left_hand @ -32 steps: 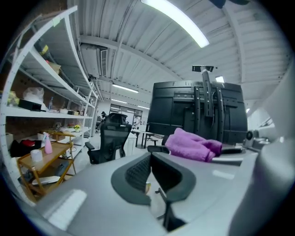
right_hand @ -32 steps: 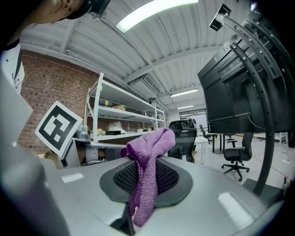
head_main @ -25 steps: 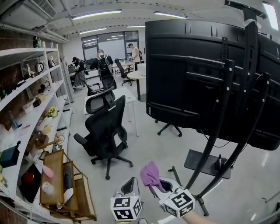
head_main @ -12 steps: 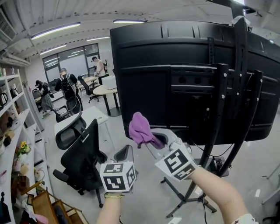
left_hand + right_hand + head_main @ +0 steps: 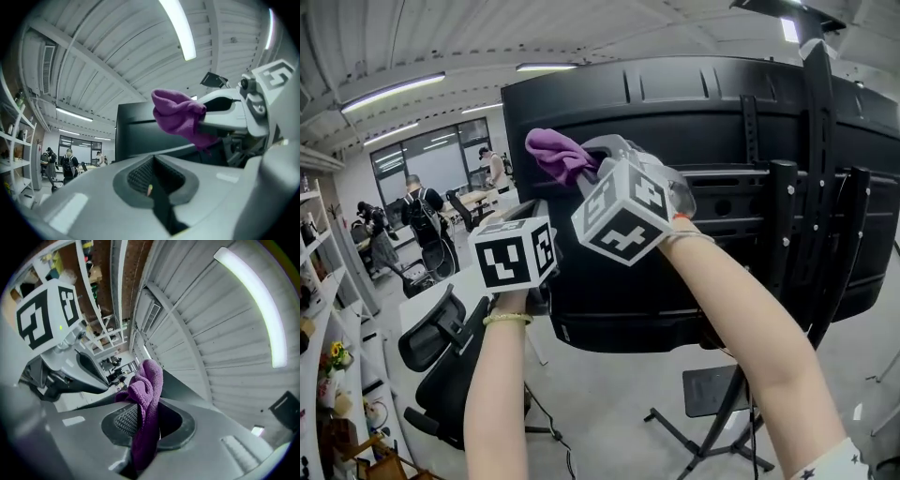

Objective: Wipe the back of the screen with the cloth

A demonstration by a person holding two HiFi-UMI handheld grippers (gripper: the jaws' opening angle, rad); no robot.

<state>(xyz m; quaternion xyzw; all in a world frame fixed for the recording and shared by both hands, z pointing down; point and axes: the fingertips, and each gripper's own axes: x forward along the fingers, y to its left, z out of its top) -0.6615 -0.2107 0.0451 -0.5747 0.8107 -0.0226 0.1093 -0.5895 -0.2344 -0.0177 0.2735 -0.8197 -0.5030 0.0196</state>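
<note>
Right hand-held gripper (image 5: 140, 425) is clamped on the purple cloth (image 5: 149, 380), bunched at the upper left of the head view near the top corner of the screen (image 5: 722, 103), I judge so wiping can start high. Left hand-held gripper (image 5: 152, 190) sits lower left, jaws together and empty, out of the way.

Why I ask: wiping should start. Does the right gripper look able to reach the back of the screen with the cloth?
Probably yes: the right gripper, shut on the cloth, is close before the back of the screen, and nothing shows between them.
</note>
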